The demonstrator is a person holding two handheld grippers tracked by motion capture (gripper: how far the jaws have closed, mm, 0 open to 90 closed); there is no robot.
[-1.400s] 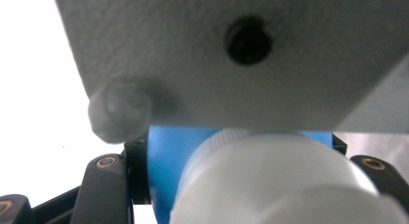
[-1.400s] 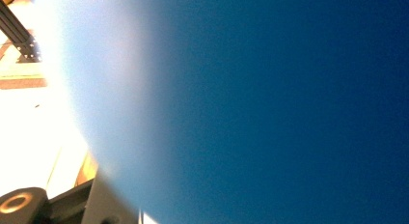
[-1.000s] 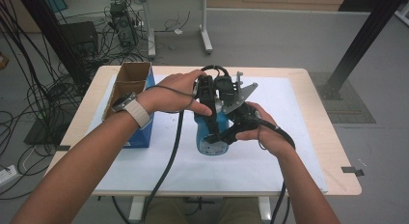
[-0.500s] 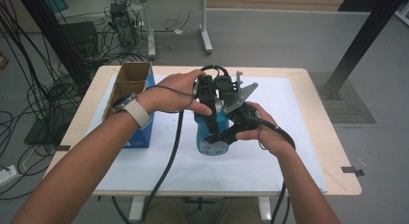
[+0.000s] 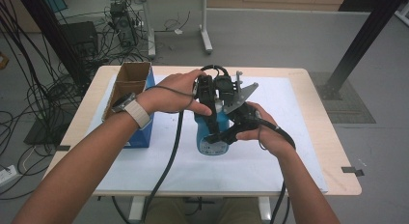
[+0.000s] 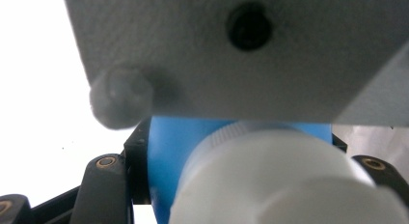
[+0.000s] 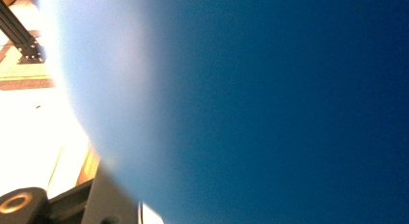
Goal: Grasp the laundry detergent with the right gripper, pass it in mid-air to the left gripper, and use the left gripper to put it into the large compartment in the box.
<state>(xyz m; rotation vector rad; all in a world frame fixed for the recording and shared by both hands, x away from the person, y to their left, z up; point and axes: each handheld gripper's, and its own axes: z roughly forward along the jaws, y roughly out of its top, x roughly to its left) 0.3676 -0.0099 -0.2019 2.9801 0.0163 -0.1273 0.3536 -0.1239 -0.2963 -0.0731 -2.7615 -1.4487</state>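
Table [image 5: 318, 151] with white sheet across the top, cardboard box [image 5: 126, 89] with blue sides at its left end. Blue bottle [image 5: 212, 134] sits mid-table on the sheet, just right of the box, white label low on its side. Both grippers meet on it. Left gripper [image 5: 208, 96] comes from the left over the bottle's top, left hand [image 5: 176, 91] wrapped on it; jaws narrow, closed on the white cap [image 6: 289, 180] end. In the left gripper view, cap and blue bottle [image 6: 169, 156] neck sit right between the black jaws, grey plate of the other gripper just above them, blurred. Right gripper [image 5: 226, 134] presses in from the right, low on the bottle's body, right hand [image 5: 265, 130] behind it; jaws narrow, clamped on the body. In the right gripper view the blue bottle [image 7: 270, 113] wall is touching close, out of focus, one jaw at bottom left. Black cables trail off both grippers toward the near table edge.
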